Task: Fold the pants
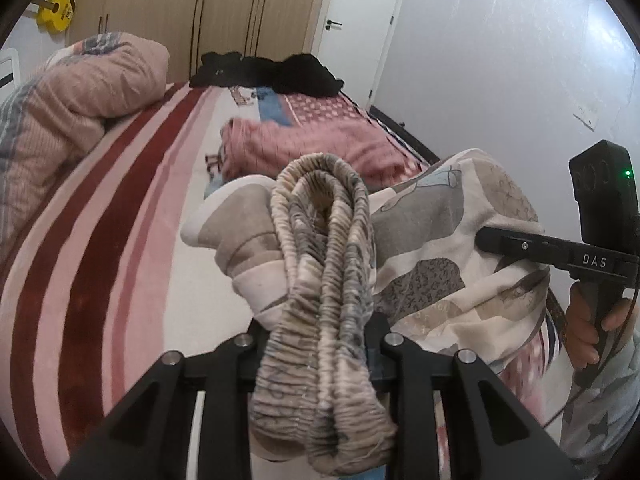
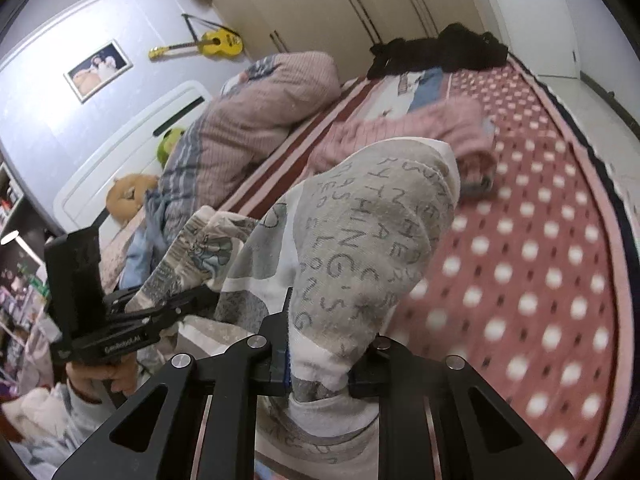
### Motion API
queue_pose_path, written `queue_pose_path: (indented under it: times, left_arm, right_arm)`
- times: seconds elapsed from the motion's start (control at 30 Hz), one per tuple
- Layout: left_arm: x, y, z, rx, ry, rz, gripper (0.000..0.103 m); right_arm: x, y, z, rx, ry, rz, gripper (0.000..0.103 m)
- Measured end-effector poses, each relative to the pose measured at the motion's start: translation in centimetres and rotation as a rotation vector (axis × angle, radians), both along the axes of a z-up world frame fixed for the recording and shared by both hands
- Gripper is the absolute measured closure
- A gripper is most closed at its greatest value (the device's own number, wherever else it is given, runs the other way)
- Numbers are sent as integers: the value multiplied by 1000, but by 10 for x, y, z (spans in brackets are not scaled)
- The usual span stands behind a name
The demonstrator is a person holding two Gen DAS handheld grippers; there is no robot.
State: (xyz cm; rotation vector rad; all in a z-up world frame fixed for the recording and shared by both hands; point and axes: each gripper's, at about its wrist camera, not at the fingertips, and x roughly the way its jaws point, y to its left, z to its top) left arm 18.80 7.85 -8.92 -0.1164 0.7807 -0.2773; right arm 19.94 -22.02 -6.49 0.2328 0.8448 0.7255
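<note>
Above the striped bed (image 1: 100, 216), the patterned pants (image 1: 432, 248) hang bunched between both tools, long axis running across from the left tool (image 1: 320, 344), clenched on the gathered waistband (image 1: 320, 280), to the right tool (image 2: 320, 364), clenched on a lettered fold.

Pale walls, beige wardrobe (image 1: 192, 4), white door (image 1: 360, 24) — bed (image 2: 560, 240) under a striped-and-dotted cover.
</note>
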Motion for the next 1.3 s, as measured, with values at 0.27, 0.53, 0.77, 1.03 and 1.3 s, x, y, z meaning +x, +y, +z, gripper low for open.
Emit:
queue_pose_path:
  times: [0.27,0.53,0.77,1.03,1.3]
  left_arm:
    - [121,7,38,-63,-11,43,79]
    - [255,28,36,-110,32,97,79]
    - [307,35,-4,-106,115,131,76]
    - [308,37,-22,-41,120,172,49]
    - [278,37,8,28,53,186,35]
  right_arm:
    - [112,-3,32,36,-4,-68,91]
    - [237,5,29,13,8,-123,91]
    - [301,17,-12,-39,82,-166,90]
    - [301,11,-30,-118,59,-210,60]
    - [276,6,-3,-171,-12,-250,51]
